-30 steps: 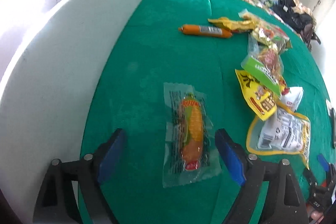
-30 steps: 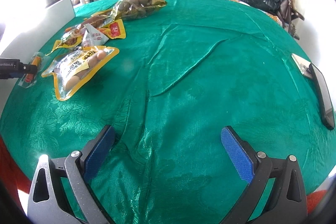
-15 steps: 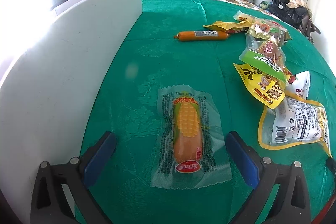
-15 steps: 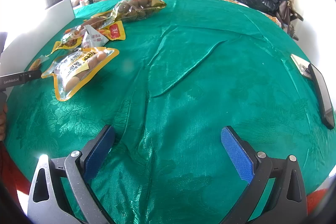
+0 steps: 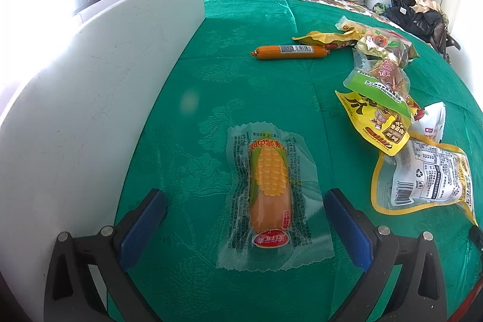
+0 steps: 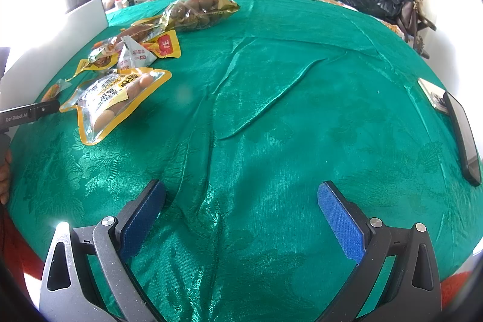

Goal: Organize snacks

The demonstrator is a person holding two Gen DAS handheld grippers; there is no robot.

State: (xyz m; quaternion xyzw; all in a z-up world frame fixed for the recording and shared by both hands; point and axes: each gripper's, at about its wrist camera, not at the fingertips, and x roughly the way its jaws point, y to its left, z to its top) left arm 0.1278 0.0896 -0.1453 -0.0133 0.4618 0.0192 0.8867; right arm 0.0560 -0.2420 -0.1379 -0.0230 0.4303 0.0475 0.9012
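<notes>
While the left gripper (image 5: 244, 219) hangs with fingers spread wide, clear of the corn sausage pack (image 5: 270, 195) flat on the green cloth (image 5: 241, 80) at 6 o'clock, the orange sausage stick (image 5: 289, 52) lies at 12, snack pile (image 5: 389, 107) at 2; right gripper (image 6: 241, 219) agape, empty.

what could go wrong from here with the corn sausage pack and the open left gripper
The corn sausage pack lies flat between the open left gripper fingers, untouched; its thin clear film may slip or crumple if pinched at the edge. The green cloth is loose and could get caught too. The white board stands close beside the left finger and might be bumped.
</notes>
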